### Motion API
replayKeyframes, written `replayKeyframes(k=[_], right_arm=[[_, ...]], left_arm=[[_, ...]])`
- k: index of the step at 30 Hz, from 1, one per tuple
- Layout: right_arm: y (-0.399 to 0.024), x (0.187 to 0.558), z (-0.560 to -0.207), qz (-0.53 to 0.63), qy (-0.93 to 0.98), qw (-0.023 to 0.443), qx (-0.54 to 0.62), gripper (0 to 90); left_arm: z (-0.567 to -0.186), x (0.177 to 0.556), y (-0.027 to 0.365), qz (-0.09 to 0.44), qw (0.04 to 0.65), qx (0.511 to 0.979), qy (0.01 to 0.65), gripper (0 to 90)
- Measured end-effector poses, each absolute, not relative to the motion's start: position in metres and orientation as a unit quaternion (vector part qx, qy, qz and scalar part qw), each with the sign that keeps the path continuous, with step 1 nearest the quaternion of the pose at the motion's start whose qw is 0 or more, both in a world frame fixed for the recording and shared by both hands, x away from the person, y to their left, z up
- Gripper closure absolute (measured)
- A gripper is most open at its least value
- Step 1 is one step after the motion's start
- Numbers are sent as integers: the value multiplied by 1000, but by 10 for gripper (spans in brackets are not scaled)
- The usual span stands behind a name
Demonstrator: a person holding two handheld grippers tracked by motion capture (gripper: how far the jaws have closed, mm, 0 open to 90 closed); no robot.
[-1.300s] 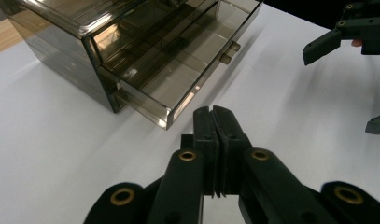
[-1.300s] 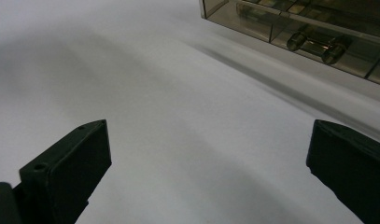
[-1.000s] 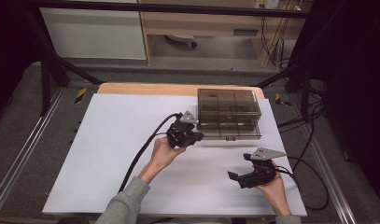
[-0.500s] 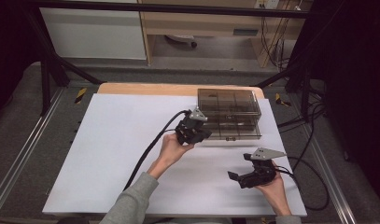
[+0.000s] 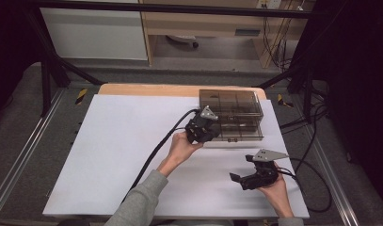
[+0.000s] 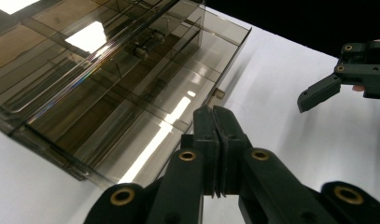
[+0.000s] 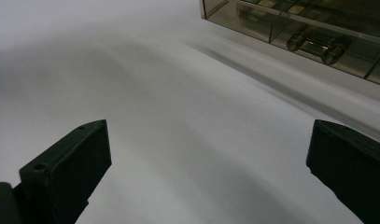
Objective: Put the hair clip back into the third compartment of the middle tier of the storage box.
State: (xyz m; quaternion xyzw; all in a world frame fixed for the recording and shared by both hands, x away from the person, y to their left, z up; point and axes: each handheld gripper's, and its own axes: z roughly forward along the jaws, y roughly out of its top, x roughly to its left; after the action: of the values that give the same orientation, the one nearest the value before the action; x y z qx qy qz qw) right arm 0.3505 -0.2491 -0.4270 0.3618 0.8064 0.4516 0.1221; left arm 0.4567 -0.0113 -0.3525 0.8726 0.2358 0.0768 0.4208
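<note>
- High view: my left gripper (image 5: 207, 128) sits at the near left corner of the smoked plastic organizer box (image 5: 234, 102), its tips right against the box's front edge; whether they touch it I cannot tell from up here.
- High view: my right gripper (image 5: 245, 175) rests low over the white table cover (image 5: 114, 155), well apart from the box and nearer to me, with its tips pointing toward my left side and standing apart.
- High view: a black cable (image 5: 156, 153) trails back from my left gripper along my forearm.
- Left gripper view: my two jaws are pressed flat together with nothing between them, and the organizer box (image 6: 108, 88) lies just ahead and to the left of my tips.
- Left gripper view: the box's lower tray juts out toward me, its dividers showing through the tinted plastic, and a small brass-coloured knob (image 6: 219, 93) sits on its front wall just beyond my tips.
- Left gripper view: far off to the upper right my right gripper (image 6: 334, 86) hangs over the white cover.
- Right gripper view: my jaws stand wide apart with only the bare white cover (image 7: 192, 140) between them.
- Right gripper view: the organizer box (image 7: 290, 28) lies ahead and to the right, well beyond my tips, with a small cylindrical part (image 7: 313, 46) inside one front compartment.
</note>
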Motion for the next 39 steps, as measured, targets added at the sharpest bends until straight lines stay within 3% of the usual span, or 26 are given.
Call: replayKeyframes(k=[39], right_arm=[[-249,350,-427,453,805,121,363,6]], left_arm=[[-355,482,-72,73,420,878,216,878]])
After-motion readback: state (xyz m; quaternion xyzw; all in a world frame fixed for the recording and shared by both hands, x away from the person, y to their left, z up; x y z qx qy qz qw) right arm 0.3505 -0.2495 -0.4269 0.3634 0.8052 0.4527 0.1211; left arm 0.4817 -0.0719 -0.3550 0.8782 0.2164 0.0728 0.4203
